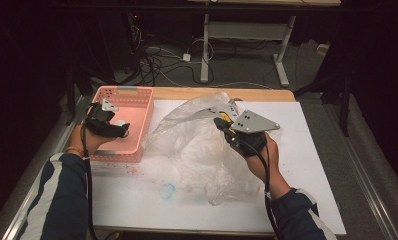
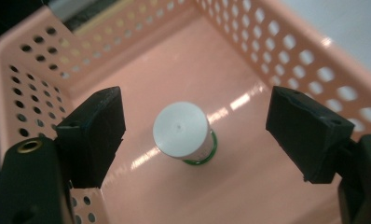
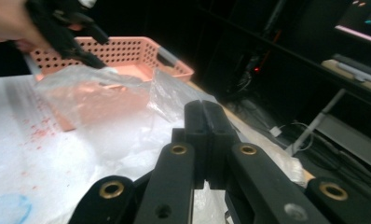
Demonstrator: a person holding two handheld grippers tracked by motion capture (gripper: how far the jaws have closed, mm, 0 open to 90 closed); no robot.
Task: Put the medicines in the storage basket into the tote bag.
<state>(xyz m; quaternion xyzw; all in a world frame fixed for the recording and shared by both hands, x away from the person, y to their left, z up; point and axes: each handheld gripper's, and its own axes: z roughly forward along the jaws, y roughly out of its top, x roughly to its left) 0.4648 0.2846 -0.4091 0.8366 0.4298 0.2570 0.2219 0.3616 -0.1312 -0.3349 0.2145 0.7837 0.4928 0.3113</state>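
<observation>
A pink perforated basket (image 1: 137,102) stands at the table's back left. Inside it a small bottle with a white cap (image 2: 181,128) and a green base stands upright on the basket floor (image 2: 249,186). My left gripper (image 1: 121,129) reaches into the basket; its jaws are open on either side of the bottle (image 1: 120,122), clear of it. A crumpled clear plastic bag (image 1: 197,150) lies in the middle of the table. My right gripper (image 1: 223,124) is at the bag's upper edge, shut (image 3: 204,135) on the film, which rises up to it.
A white sheet (image 1: 307,150) covers the wooden table (image 1: 267,93), with a blue smudge (image 1: 168,190) and red specks near the basket's front. Beyond the far edge are cables and the legs of a desk (image 1: 205,50) on the floor.
</observation>
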